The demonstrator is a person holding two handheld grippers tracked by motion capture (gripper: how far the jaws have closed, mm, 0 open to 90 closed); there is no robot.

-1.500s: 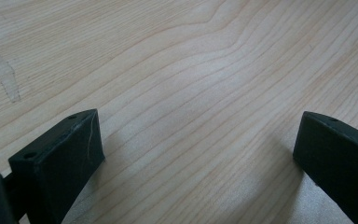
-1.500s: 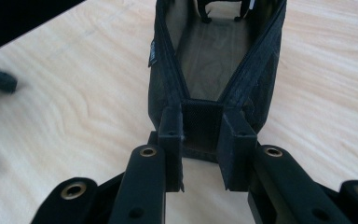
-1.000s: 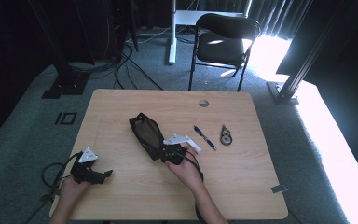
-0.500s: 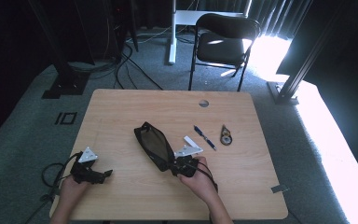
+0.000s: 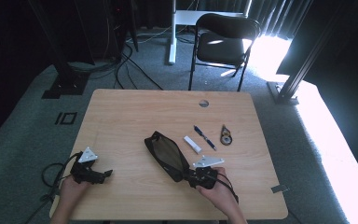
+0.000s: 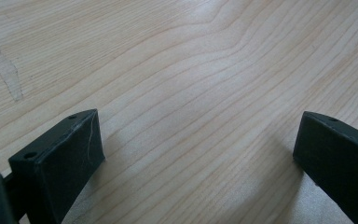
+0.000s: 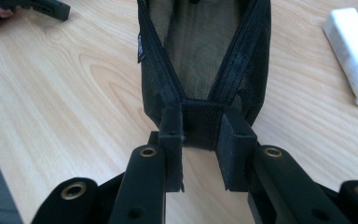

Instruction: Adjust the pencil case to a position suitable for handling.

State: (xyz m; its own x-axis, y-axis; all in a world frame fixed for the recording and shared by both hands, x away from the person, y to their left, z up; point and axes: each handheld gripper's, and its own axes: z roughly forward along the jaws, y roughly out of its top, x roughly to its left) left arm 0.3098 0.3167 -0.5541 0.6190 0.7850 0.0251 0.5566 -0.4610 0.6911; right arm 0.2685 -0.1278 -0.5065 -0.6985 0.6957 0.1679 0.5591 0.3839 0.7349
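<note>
Pouch [image 5: 166, 154] dragged nearer by right tongs [image 5: 189, 178]; left tongs [image 5: 107, 174] unmoved

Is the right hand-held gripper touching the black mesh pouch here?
Touching. In the right gripper view, the right hand-held gripper has both jaws pinching the end tab of the black mesh pouch, with no gap on either side.

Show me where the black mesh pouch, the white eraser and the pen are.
black mesh pouch [image 5: 165, 153]: high view, its open mesh middle.
white eraser [image 5: 192, 144]: high view, middle of the block.
pen [image 5: 205, 138]: high view, mid barrel.
</note>
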